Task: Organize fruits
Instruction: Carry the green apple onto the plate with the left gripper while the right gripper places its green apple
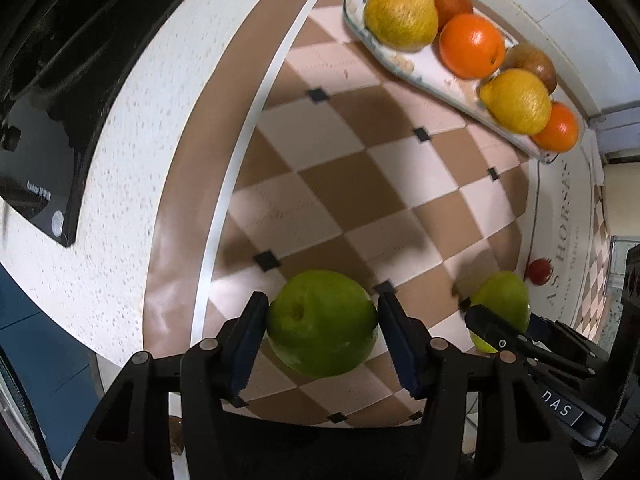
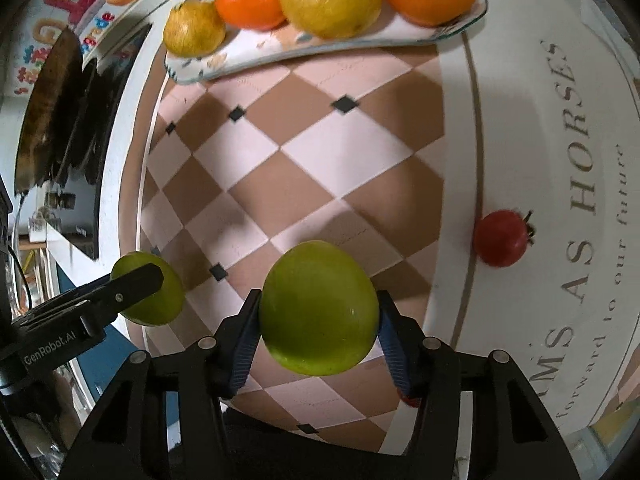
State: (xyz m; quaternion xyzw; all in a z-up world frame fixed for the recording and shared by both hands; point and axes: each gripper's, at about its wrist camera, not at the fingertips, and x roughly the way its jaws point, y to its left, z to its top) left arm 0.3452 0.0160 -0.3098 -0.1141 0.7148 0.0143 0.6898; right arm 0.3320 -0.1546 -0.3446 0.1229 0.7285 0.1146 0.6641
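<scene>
Two green apples are in play, one clamped in each gripper above a brown-and-cream checkered mat.

Left wrist view: the left gripper (image 1: 322, 320) has its jaws pressed against both sides of a green apple (image 1: 322, 322), stem dimple facing the camera, held clear over the checkered mat (image 1: 340, 200). To the right, the right gripper (image 1: 500, 320) reaches in from the edge with its own second green apple (image 1: 504, 300); one dark finger crosses the front of that fruit. At the far end of the mat lies an oblong glass dish (image 1: 436, 76) carrying two yellow lemons, two oranges and two brownish fruits. A small red fruit (image 1: 538, 271) sits on the white border of the mat, near the right gripper. A black appliance (image 1: 40, 160) stands on the speckled white counter (image 1: 120, 180) at left.

Right wrist view: the right gripper (image 2: 319, 308) is closed around its green apple (image 2: 319, 308), blue pads touching either flank. The left gripper (image 2: 136, 284) enters from the left, holding the other apple (image 2: 160, 300), partly hidden by a finger. The dish (image 2: 320, 46) sits ahead at the top, loaded with lemons and oranges. The red fruit (image 2: 501, 238) lies alone on the white border beside printed lettering, well apart from the dish
</scene>
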